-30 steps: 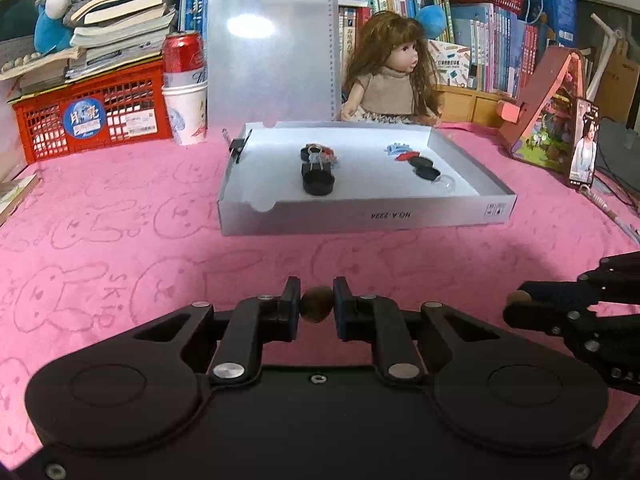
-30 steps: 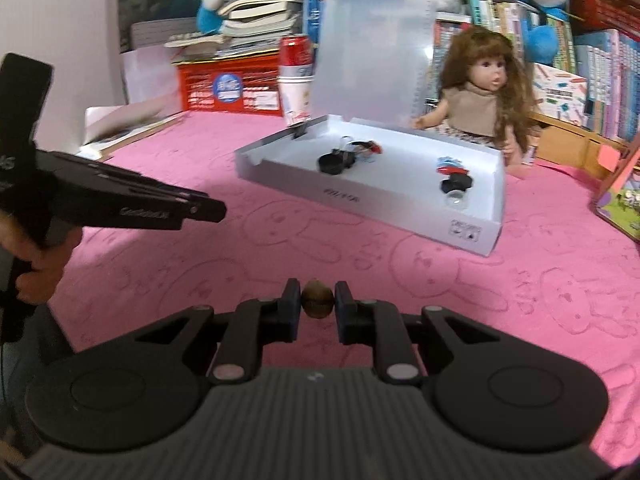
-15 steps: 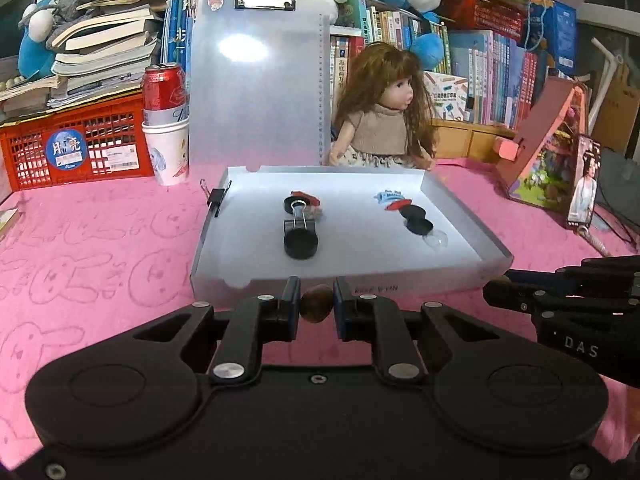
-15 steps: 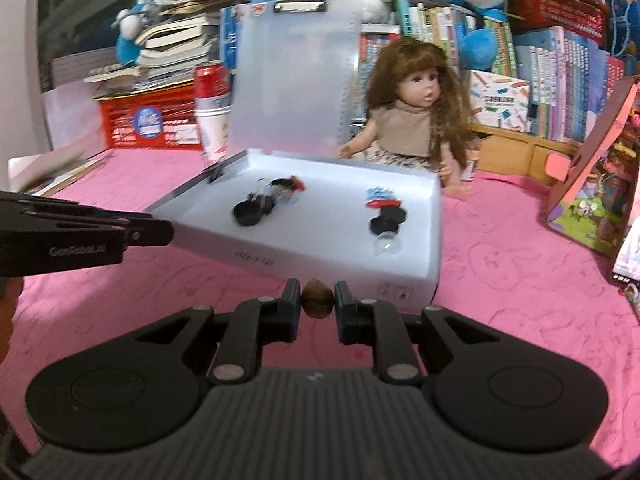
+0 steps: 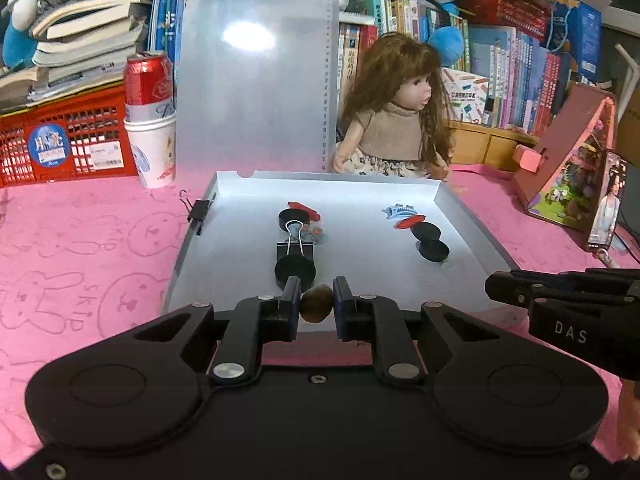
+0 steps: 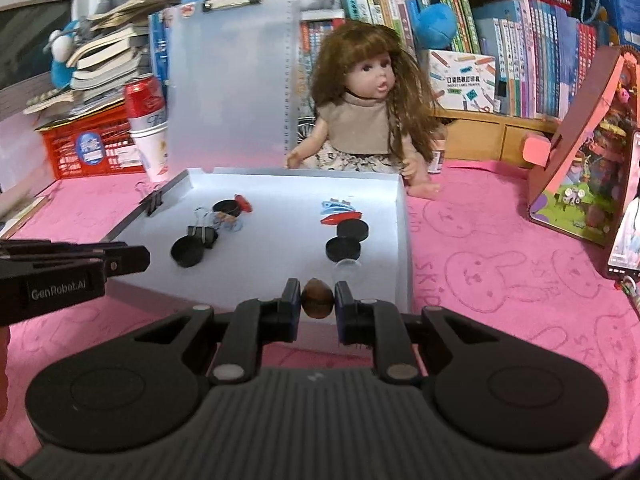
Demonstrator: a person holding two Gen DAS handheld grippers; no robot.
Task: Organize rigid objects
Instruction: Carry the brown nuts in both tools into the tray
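Each gripper carries a small brown nut-like piece: the left gripper has its fingers drawn in narrow and pinching the left nut, and the right gripper is clamped just as tightly on the right nut. Both hang over the near edge of the shallow white tray on the pink-covered bench, where two rows are already laid out: black discs with a binder clip on the left, black discs and a clear cap on the right. The chief risk, as I judge it, is the grip itself: the nuts are rounded and hard, held only across a small patch, so a slight tilt or bump could squirt one out and send it rolling over the cloth (or under the tray's lip). Letting go from too high would likely make a nut bounce and scatter the neat rows. The left nut sits just before the nearest disc, so pushing forward could shove that disc into the clip. The two grippers are also near each other, and crossing paths could knock one loose. The tray looks light and may slide if its front wall is nudged.
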